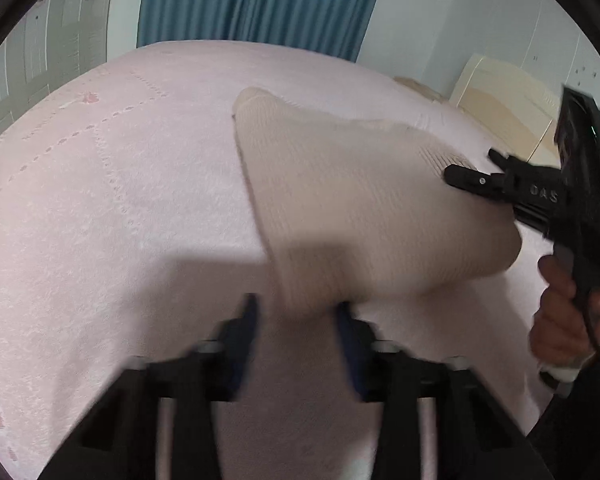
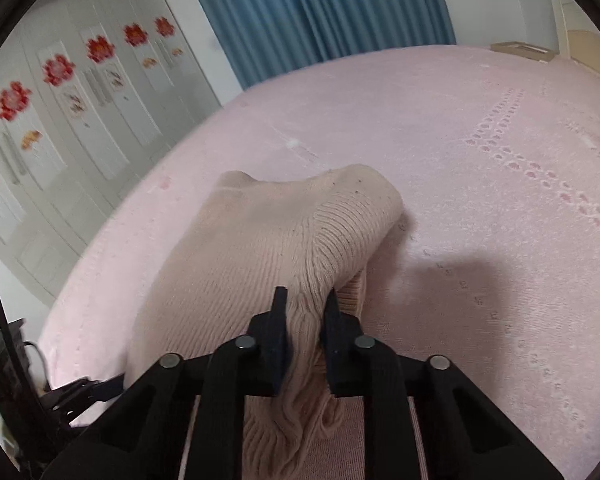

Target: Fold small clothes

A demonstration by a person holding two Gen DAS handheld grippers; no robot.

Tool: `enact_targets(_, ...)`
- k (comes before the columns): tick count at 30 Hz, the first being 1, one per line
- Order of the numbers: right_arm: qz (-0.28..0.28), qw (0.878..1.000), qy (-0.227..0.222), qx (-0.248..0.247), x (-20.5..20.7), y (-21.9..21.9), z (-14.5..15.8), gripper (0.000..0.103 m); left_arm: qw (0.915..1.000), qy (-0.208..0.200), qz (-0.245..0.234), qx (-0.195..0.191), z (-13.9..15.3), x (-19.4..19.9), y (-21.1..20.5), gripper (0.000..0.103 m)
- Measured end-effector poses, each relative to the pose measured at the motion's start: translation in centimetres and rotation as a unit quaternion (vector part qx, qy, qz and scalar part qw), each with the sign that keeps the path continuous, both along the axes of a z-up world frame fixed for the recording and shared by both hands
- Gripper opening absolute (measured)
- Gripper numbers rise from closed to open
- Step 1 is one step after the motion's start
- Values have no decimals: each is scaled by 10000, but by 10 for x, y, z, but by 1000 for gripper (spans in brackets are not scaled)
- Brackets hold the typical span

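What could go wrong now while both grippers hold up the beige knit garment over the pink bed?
The right gripper pinches only a bunched ribbed edge of the knit garment; it may slip out or stretch. The left gripper looks spread, with blurred fabric between its fingers, so that side may drop onto the bed.

Right gripper [image 2: 305, 300]: jaws clamped on a bunched fold of the knit garment [image 2: 260, 240]. Left gripper [image 1: 296, 312]: jaws spread apart, blurred, garment edge between them.
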State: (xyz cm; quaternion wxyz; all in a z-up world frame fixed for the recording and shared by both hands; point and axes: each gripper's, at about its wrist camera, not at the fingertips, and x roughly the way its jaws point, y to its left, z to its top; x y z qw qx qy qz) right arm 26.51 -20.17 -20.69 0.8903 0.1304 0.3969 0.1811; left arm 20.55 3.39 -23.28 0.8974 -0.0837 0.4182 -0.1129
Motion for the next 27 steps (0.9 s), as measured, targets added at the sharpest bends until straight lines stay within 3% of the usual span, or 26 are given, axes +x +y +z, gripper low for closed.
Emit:
enact_targets(3, 212, 9950, -480, 847, -6, -19, 13, 13, 9997, -78, 59, 241, -1, 3, -5, 15)
enact_targets(4, 116, 9946, -508, 898, -4, -24, 15, 13, 9995, -112, 40, 293, 0, 4, -6, 15)
enact_targets(6, -37, 9977, -262, 620, 6, -23, 3, 12, 9997, -85, 49, 223, -1, 5, -4, 14)
enact_targets(8, -230, 9994, 242, -37, 20, -11, -22, 12, 10000, 34, 53, -10, -3, 9, 1, 13)
enact_targets(10, -309, 9991, 217, -212, 22, -5, -25, 14, 9997, 154, 106, -144, -5, 13, 5, 12)
enact_targets(15, -306, 9995, -6, -26, 21, -11, -11, 29, 9985, 288, 41, -460, -7, 13, 13, 14)
enact_targets(20, -605, 9967, 90, 542, 28, -33, -11, 30, 9969, -37, -276, -730, 8, -19, 22, 29)
enact_targets(21, -653, 9964, 87, 531, 30, -36, -12, 28, 9962, -154, -297, -808, 13, -23, 26, 32)
enact_targets(22, -648, 9967, 110, 475, 33, -36, -13, 16, 9950, -255, -331, -913, 17, -28, 30, 36)
enact_targets(23, -595, 9973, 179, 387, 35, -33, -16, 11, 9932, -363, -341, -1050, 22, -32, 35, 40)
enact_targets(27, -639, 9975, 233, 209, 37, -27, -20, 11, 9926, -344, -95, -1160, 20, -21, 39, 43)
